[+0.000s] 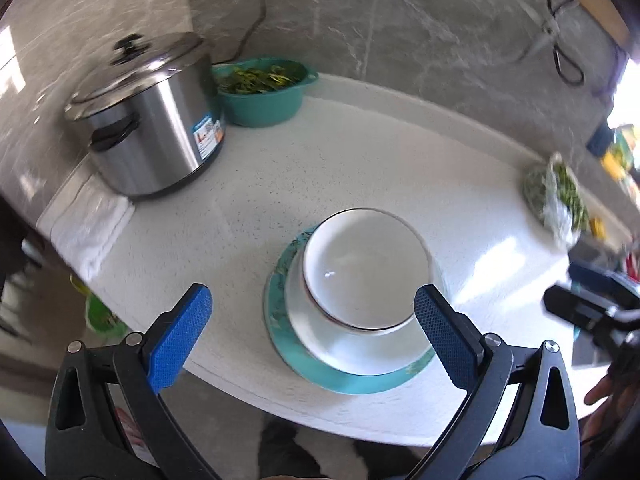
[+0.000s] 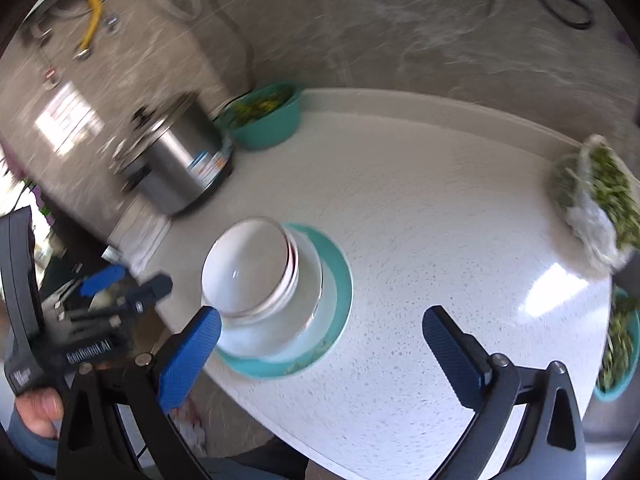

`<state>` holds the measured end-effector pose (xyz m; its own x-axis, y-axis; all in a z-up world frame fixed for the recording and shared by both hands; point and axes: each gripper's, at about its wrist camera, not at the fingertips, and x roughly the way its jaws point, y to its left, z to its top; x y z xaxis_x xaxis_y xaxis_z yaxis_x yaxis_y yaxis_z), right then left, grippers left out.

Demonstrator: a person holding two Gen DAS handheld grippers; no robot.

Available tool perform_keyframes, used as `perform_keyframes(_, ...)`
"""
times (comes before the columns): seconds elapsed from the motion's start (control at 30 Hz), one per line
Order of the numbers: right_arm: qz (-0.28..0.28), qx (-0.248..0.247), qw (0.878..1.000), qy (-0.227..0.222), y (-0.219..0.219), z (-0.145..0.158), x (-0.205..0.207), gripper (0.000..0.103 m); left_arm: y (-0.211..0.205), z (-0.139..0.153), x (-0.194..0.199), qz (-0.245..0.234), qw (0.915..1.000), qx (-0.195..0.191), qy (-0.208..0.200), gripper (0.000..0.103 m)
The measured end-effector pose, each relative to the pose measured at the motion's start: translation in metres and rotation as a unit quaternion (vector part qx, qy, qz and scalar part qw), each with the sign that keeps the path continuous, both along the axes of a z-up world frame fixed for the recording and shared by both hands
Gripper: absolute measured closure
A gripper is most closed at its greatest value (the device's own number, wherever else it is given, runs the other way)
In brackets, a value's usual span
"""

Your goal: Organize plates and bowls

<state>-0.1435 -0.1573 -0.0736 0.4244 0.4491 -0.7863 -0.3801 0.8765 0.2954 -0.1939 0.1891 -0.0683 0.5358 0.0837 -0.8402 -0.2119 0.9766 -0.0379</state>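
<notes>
A stack sits near the front edge of the white counter [image 1: 360, 160]: a teal plate [image 1: 352, 380] at the bottom, a white plate [image 1: 320, 332] on it, and white bowls [image 1: 360, 268] on top. The stack also shows in the right wrist view, with the bowls [image 2: 244, 264] on the teal plate [image 2: 340, 292]. My left gripper [image 1: 312, 336] is open and empty, just in front of the stack. My right gripper [image 2: 320, 344] is open and empty, with its left finger [image 2: 188, 356] close to the stack's near side. The left gripper also shows in the right wrist view [image 2: 120, 284].
A steel pot with lid [image 1: 148, 120] stands at the back left, a teal bowl of greens [image 1: 264, 88] behind it. A bag of greens [image 1: 560, 196] lies at the right. Another teal bowl of greens [image 2: 616, 344] sits at the far right. Scissors [image 1: 556, 36] hang on the wall.
</notes>
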Motion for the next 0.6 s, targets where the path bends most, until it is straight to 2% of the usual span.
perform_keyframes(0.13,-0.088,-0.017,0.996,-0.018,0.016,0.018,-0.013,0.000,0.016,0.004,0.013,-0.061,0.9978,0.022,0.007,0.000)
perform_keyframes(0.27,-0.150,-0.021,0.988,-0.011,0.019,0.022,-0.027,0.000,0.020,0.010,0.024,-0.106,0.9939,0.029,0.008,0.000)
perform_keyframes(0.43,-0.193,-0.032,0.981,0.008,0.015,0.023,-0.038,0.000,0.010,0.014,0.029,-0.164,0.9864,0.006,0.018,0.000)
perform_keyframes(0.6,-0.217,-0.039,0.975,0.014,0.006,0.027,-0.046,0.000,-0.004,0.014,0.030,-0.185,0.9824,0.005,0.024,0.000)
